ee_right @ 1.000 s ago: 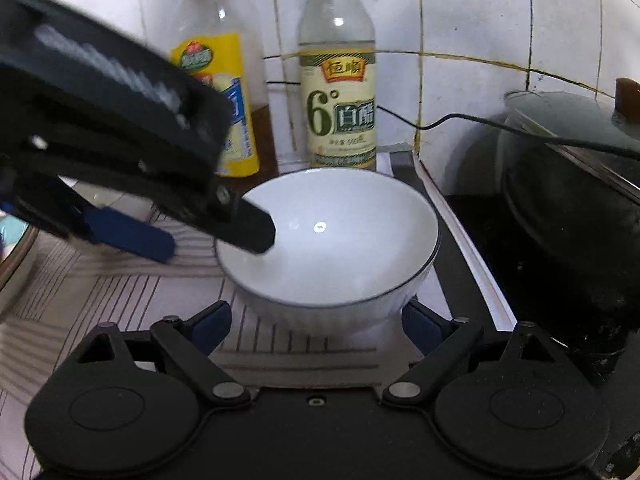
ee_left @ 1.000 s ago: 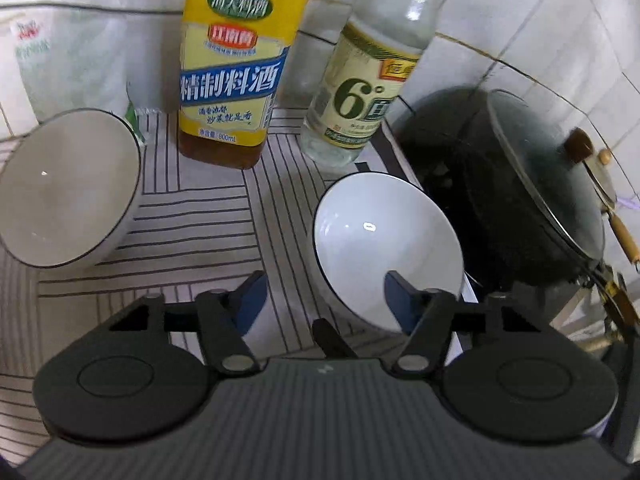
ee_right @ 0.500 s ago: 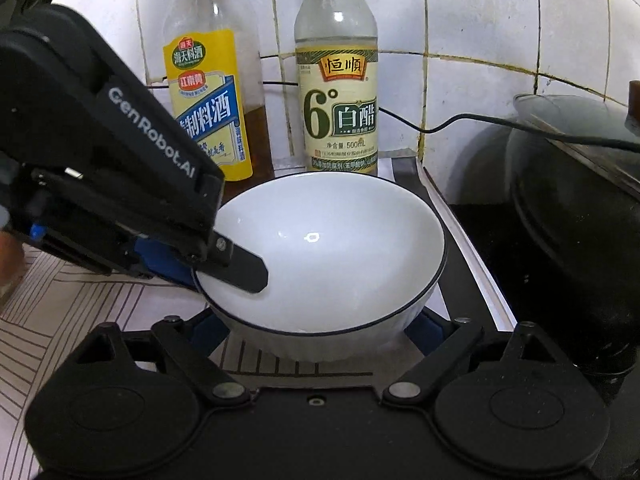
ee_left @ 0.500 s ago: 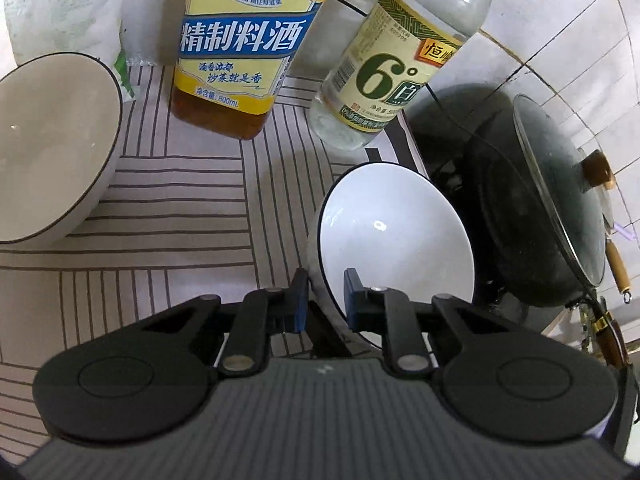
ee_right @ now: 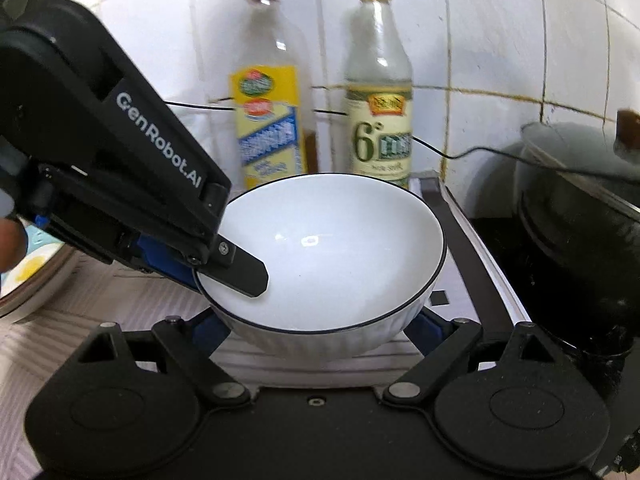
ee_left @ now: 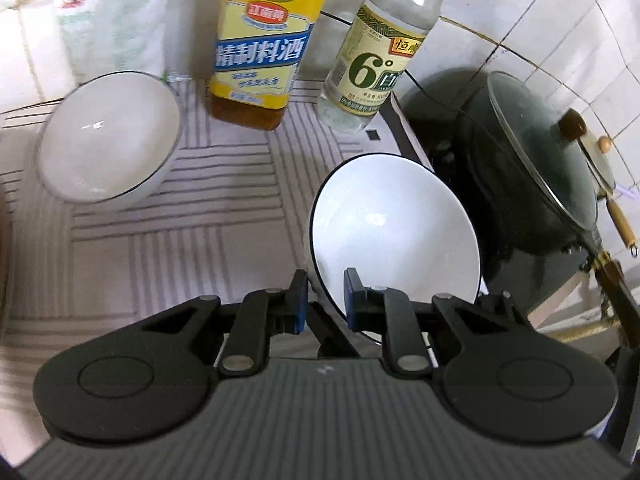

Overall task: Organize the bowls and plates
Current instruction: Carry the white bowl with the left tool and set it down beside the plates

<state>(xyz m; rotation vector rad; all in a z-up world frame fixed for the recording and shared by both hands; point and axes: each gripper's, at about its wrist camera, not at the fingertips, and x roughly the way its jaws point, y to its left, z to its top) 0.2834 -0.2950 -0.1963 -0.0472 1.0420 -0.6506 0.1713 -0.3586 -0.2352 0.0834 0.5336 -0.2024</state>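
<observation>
A white bowl with a dark rim (ee_left: 392,232) is gripped at its near-left rim by my left gripper (ee_left: 326,300), which is shut on it and holds it tilted above the striped mat. The same bowl (ee_right: 336,256) fills the middle of the right wrist view, with the left gripper's fingers (ee_right: 236,268) clamped over its left rim. My right gripper (ee_right: 316,328) is open, one blue pad on each side below the bowl, not touching it as far as I can see. A second white bowl (ee_left: 108,140) sits on the mat at the left.
A yellow-labelled cooking wine bottle (ee_left: 264,48) and a vinegar bottle (ee_left: 372,64) stand at the tiled back wall. A dark wok with a glass lid (ee_left: 532,176) sits on the stove at the right. A patterned dish's edge (ee_right: 32,276) shows at the far left.
My left gripper closed on the bowl's rim and has raised it off the mat, tilting it. The right gripper has stayed open under the bowl.
</observation>
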